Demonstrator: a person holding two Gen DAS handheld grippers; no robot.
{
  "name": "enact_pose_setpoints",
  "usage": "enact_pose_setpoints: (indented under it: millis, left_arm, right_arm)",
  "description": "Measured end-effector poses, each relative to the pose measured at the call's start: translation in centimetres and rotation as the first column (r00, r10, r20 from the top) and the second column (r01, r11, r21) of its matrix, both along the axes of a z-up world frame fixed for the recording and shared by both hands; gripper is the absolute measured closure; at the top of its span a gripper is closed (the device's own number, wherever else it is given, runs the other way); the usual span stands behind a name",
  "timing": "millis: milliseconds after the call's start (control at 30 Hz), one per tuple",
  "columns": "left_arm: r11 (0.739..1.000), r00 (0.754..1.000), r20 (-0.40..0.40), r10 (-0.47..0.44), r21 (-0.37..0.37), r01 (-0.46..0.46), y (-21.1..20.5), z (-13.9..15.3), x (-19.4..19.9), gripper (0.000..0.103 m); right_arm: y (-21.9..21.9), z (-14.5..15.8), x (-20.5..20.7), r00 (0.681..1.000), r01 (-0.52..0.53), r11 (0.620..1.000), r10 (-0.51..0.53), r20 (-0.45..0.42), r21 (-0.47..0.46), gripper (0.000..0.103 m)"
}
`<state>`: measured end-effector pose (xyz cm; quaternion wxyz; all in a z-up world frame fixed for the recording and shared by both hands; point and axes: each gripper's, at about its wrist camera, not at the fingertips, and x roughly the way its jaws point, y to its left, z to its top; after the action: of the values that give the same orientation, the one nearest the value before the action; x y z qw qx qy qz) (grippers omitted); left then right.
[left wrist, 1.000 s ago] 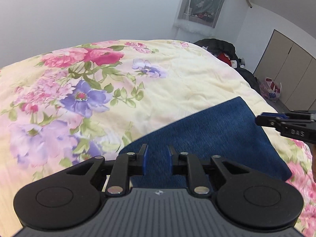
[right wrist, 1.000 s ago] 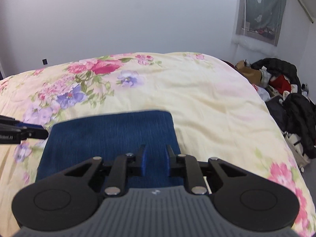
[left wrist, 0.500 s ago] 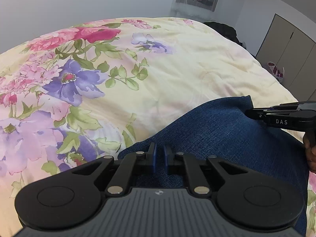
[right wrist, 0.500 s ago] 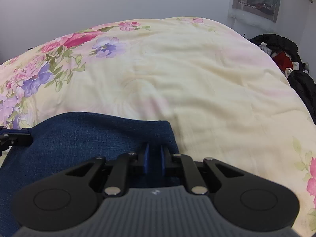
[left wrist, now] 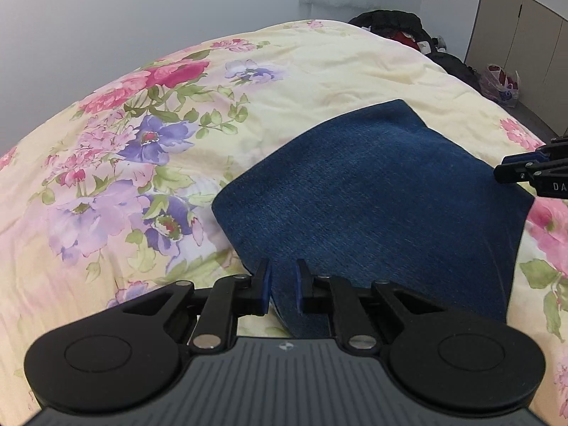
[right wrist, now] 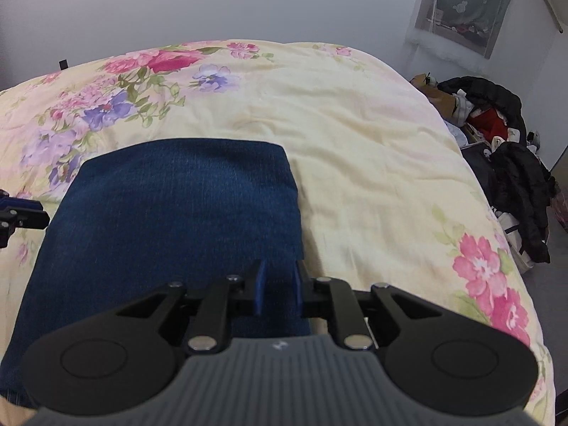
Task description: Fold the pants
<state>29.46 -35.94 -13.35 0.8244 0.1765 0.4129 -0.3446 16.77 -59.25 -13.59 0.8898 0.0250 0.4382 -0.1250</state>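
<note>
The folded blue pants point(left wrist: 372, 206) lie flat as a neat rectangle on the floral quilt point(left wrist: 337, 71), toward the near edge of the bed, with the quilt's bare yellow stretch beyond them and its flower print off to my left. Half a second ago both my grippers sat low on the denim with the blue pads nearly pinched together; now they are lifted back and the gaps have widened. My left gripper point(left wrist: 283, 285) hangs over the near left corner of the pants, its fingers parted with nothing between them. My right gripper point(right wrist: 277, 285) hangs over the near right edge of the pants, also spread apart and holding nothing; denim shows through the gap. The pants look unchanged in shape from the earlier frames, only seen from farther back.

In the left wrist view, my right gripper's side point(left wrist: 532, 170) carries white lettering cut off at the frame edge: only "DA" can be read. In the right wrist view, my left gripper's tip point(right wrist: 21, 213) shows at the left edge; no writing on it is legible.
</note>
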Motion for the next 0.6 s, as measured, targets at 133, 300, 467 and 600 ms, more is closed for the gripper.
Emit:
enact_pose_setpoints:
  millis: [133, 300, 467, 600]
  left_arm:
    - [0.998, 0.998, -0.046, -0.051, -0.022, 0.05, 0.1, 0.0, -2.4, 0.089]
    - [0.999, 0.995, -0.089, -0.039, 0.001, 0.039, 0.3, -2.9, -2.8, 0.085]
    - [1.0, 0.991, -0.131, -0.03, -0.009, 0.029, 1.6, -2.2, -2.8, 0.082]
    - [0.995, 0.984, -0.177, 0.03, -0.091, -0.047, 4.5, -1.7, -2.0, 0.081]
  right_arm:
    - [1.0, -0.4, -2.5, 0.999, -0.039, 0.999, 0.039, -0.016, -0.018, 0.093]
    - [0.6, -4.0, -3.6, 0.995, -0.046, 0.999, 0.044, -0.092, -0.02, 0.093]
    - [-0.7, -4.2, -4.8, 0.998, 0.015, 0.997, -0.011, -0.056, 0.072, 0.089]
    - [-2.4, -3.0, -6.9, 0.995, 0.101, 0.977, -0.104, 0.006, 0.19, 0.066]
